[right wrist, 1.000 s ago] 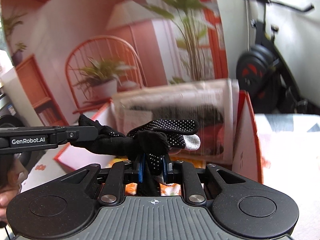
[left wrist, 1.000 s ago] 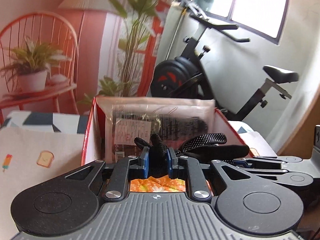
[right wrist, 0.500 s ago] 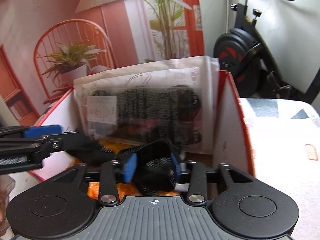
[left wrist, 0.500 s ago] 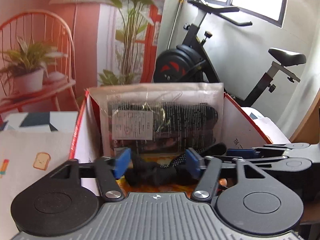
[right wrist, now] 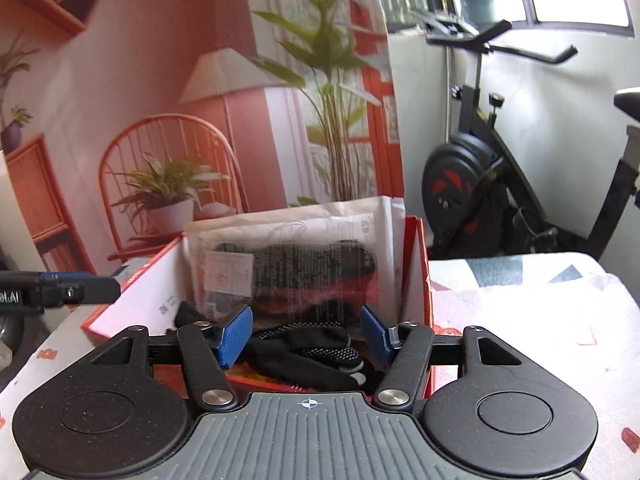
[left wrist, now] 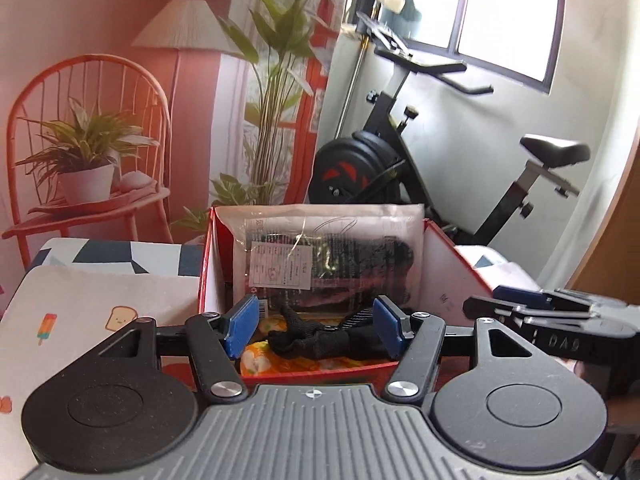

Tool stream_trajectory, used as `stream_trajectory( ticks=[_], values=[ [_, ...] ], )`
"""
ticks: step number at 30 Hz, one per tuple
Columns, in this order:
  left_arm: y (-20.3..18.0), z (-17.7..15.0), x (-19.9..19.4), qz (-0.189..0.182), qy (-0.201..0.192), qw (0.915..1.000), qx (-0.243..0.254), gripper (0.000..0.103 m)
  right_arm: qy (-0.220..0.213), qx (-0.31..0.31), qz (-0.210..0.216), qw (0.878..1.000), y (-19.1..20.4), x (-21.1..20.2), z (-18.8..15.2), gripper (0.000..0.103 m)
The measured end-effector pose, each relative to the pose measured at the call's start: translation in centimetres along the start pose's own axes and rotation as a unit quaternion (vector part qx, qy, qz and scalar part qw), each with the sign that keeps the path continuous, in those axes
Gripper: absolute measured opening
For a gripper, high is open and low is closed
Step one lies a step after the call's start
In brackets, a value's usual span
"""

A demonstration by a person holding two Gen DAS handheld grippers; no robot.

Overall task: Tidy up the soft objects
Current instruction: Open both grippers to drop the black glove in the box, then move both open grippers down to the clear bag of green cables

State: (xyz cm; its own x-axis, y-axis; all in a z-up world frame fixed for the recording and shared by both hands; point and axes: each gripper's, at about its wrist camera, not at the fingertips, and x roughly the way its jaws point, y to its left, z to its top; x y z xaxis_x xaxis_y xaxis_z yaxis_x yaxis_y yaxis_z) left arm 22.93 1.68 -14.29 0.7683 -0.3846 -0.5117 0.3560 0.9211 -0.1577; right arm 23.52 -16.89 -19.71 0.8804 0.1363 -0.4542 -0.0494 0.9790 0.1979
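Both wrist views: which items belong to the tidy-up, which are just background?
Job:
black glove, lying in the box
red box
bagged gloves, upright at the back
left gripper and right gripper, both open

Background:
exercise bike
tablecloth

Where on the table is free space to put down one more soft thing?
Bare cloth lies left of the red box, on the printed mat, and right of it. Inside is crowded: the black glove and the packaged gloves fill it.

Exercise bike (left wrist: pixel 420 168), bright window (left wrist: pixel 508 12), printed room backdrop (left wrist: pixel 120 80)
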Motion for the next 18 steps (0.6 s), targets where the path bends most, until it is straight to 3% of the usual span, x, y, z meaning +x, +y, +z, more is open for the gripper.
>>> stream_trajectory(
  ticks=[4,9,18],
  values=[
    [-0.8,-0.8,-1.6,-0.005,-0.005,1.0000,0.002,0.066,-0.013,-0.019,0.019,1.000,1.0,-2.2,-0.9,0.057],
    [-1.2,-2.5,-2.0,-0.013,0.021,0.9997,-0.003,0.065,-0.007,-0.024,0.041,0.999,2.5,-3.8,-2.5,0.056],
    [0.0,-6.8,-0.8,-0.014,0.092,0.9957,0.003,0.064,0.054,-0.011,0.070,0.996,4.2,-3.8,-6.4,0.053]
  ],
)
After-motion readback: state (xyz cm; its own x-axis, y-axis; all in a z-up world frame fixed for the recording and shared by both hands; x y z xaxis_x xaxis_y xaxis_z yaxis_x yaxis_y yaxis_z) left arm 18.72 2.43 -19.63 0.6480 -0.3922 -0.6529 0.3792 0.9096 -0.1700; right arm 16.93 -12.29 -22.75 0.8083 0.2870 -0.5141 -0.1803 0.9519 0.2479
